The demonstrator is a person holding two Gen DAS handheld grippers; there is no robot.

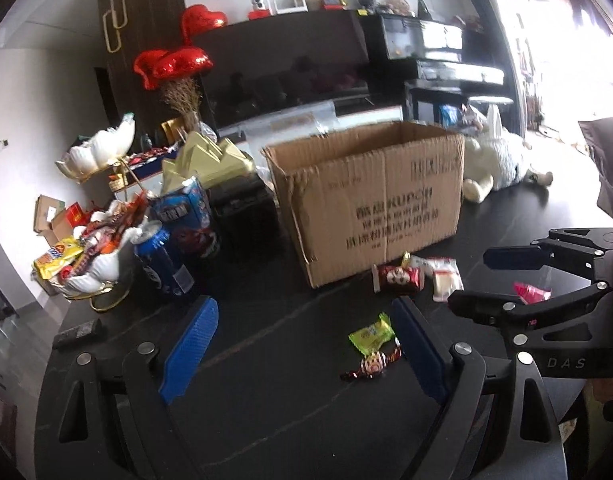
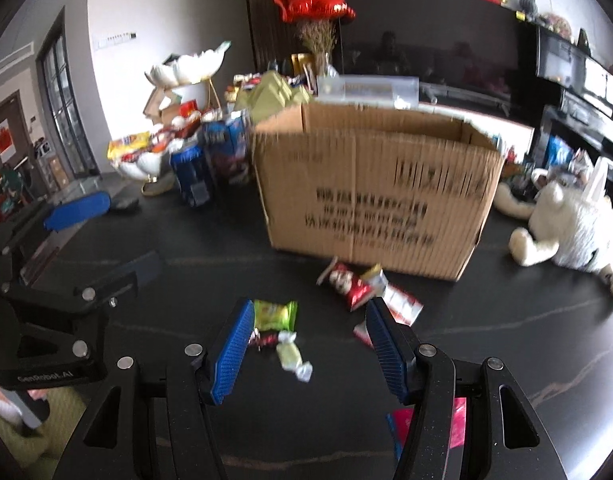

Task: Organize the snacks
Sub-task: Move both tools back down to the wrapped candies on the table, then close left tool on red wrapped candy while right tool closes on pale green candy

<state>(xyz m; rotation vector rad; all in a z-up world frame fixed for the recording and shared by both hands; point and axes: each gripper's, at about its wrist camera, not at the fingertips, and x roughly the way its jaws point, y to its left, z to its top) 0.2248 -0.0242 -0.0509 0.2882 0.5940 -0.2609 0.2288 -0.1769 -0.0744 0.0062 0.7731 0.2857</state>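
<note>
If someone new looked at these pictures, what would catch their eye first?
Probably the open cardboard box standing mid-table, with loose candies like the green packet scattered before it. Next, the red heart balloons behind the snack pile at left, and the white plush toy lying right of the box.

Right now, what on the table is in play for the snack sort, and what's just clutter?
In play:
- cardboard box
- green candy
- twist-wrapped candy
- red snack packet
- pink packet

Clutter:
- plush toy
- heart balloons
- blue can
</note>
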